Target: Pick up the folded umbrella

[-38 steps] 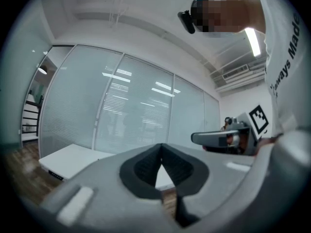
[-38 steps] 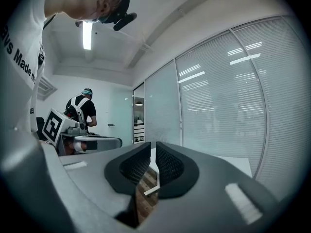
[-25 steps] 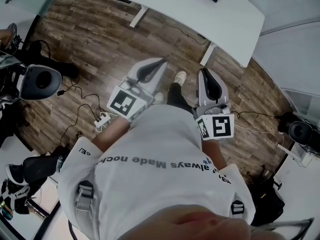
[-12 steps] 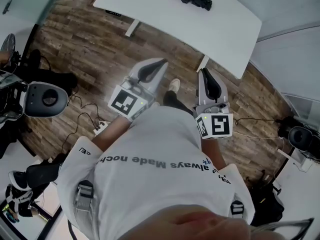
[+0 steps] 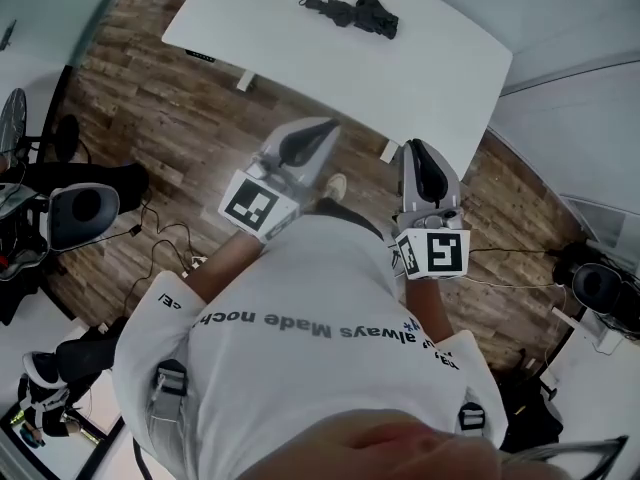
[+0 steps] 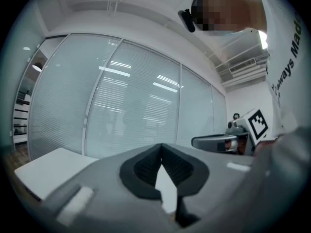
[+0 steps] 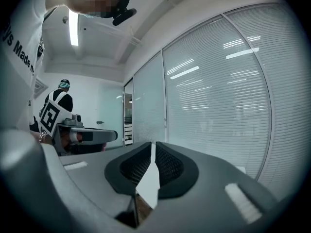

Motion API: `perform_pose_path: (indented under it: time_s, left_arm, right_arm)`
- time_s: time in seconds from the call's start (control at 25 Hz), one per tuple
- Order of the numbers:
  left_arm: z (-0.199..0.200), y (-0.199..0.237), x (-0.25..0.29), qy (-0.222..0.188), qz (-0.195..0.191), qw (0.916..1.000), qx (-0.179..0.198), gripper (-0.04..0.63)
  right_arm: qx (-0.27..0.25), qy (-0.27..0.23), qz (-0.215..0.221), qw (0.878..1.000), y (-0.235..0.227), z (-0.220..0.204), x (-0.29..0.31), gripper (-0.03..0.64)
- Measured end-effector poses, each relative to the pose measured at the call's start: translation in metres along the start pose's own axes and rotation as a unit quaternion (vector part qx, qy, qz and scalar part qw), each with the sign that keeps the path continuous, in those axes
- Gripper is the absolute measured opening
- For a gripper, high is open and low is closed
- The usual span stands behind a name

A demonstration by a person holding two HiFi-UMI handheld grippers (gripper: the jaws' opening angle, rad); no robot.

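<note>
The folded black umbrella (image 5: 355,13) lies on the far part of a white table (image 5: 430,83) in the head view. Both grippers are held out level in front of the person's body, over the wooden floor and short of the table's near edge. The tips of my left gripper (image 5: 328,125) are together and hold nothing, as the left gripper view (image 6: 161,145) also shows. My right gripper (image 5: 414,144) is likewise shut and empty (image 7: 153,143). Neither gripper view shows the umbrella.
A wooden floor (image 5: 150,118) with loose cables (image 5: 165,238) lies below. A round grey device (image 5: 80,213) and dark gear stand at the left, black equipment (image 5: 600,283) at the right. A glass wall with blinds (image 6: 136,110) fills both gripper views.
The table with the umbrella has slid down and nearer in the head view as the person walks toward it. Both grippers stay shut in front of the body.
</note>
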State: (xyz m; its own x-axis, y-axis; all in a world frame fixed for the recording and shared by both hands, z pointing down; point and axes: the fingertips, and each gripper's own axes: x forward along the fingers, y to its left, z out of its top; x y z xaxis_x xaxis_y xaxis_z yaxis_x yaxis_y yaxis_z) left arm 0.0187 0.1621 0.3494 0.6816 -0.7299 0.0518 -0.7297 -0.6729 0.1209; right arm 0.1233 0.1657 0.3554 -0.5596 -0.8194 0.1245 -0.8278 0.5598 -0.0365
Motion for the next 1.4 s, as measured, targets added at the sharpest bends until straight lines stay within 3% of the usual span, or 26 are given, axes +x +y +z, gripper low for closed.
perform_pose_path:
  time_s: [0.4, 0.72, 1.4]
  left_arm:
    - [-0.019, 0.016, 0.048, 0.028, 0.005, 0.9996, -0.009, 0.003]
    - [-0.007, 0.042, 0.080, 0.015, -0.010, 0.9998, -0.005, 0.003]
    - [0.029, 0.240, 0.143, 0.004, -0.019, 0.9998, -0.011, 0.003]
  right_arm:
    - [0.017, 0.020, 0.000, 1.000, -0.045, -0.015, 0.026, 0.026]
    - [0.014, 0.020, -0.010, 1.000, -0.067, -0.007, 0.058, 0.026]
    - [-0.002, 0.011, -0.018, 1.000, -0.078, 0.041, 0.260, 0.026]
